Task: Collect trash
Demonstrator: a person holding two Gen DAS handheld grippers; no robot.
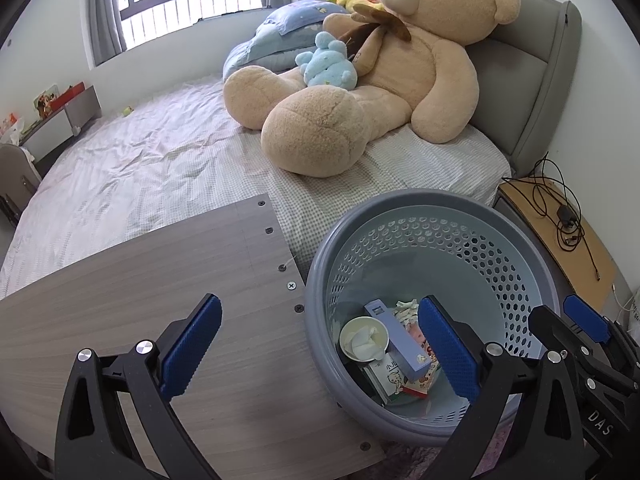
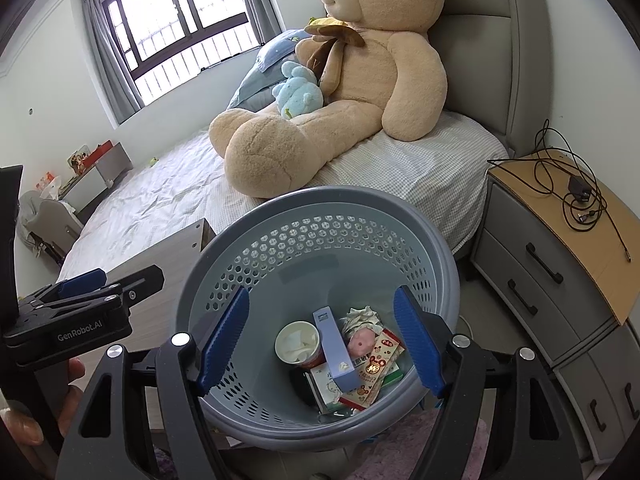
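Note:
A grey-blue perforated waste basket (image 1: 520, 252) (image 2: 224, 256) stands on the floor beside the bed. It holds a paper cup (image 1: 363, 338) (image 2: 298, 340) with tissue in it, a long light-blue box (image 1: 396, 338) (image 2: 336, 352), snack wrappers (image 2: 372, 364) and a small carton (image 1: 386, 374). My left gripper (image 1: 320, 352) is open and empty, straddling the table edge and the basket rim. My right gripper (image 2: 320, 340) is open and empty above the basket mouth. The right gripper also shows at the left wrist view's right edge (image 1: 580, 320), and the left gripper at the right wrist view's left (image 2: 92, 292).
A grey wood-grain table top (image 1: 140, 300) lies left of the basket. A large teddy bear (image 1: 360, 80) and a small blue plush (image 1: 326, 64) sit on the bed (image 1: 140, 160). A nightstand (image 2: 560, 248) with cables stands to the right. Pink rug (image 2: 416, 436) below.

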